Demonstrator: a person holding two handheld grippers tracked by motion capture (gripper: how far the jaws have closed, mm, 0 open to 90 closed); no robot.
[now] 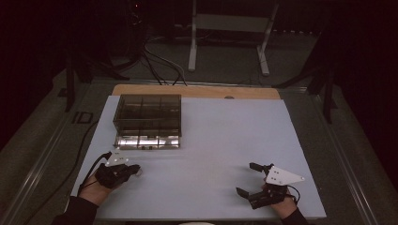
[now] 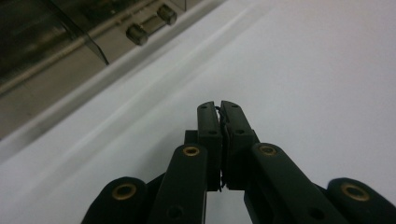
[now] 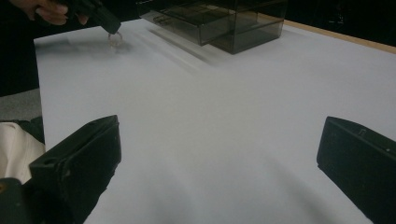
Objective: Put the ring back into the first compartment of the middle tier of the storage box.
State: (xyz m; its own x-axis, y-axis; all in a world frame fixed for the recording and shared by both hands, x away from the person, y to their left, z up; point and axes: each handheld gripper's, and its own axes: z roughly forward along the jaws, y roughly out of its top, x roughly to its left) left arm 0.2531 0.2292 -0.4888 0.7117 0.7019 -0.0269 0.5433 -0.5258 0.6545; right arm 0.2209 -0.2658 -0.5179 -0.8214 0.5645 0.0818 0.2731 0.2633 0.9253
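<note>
A dark see-through drawer box (image 1: 147, 111) stands at the back left of the white sheet (image 1: 220, 136), its bottom drawer (image 1: 148, 141) pulled out toward me. My left gripper (image 1: 136, 169) rests on the sheet just in front of that drawer, jaws pressed together. In the right gripper view a small pale ring (image 3: 114, 38) sits at the tip of the left gripper (image 3: 108, 24). In the left gripper view, my left gripper (image 2: 219, 108) pinches something thin and dark between its pads. My right gripper (image 1: 245, 178) is at the front right, wide open and empty, as the right gripper view (image 3: 219, 154) confirms.
The pulled-out drawer front carries two small knobs (image 2: 137, 33). A wooden table edge (image 1: 197, 90) shows behind the sheet. Cables (image 1: 159, 65) and a white stand (image 1: 230, 28) are on the floor beyond. A cable (image 1: 87, 173) trails left from the left gripper.
</note>
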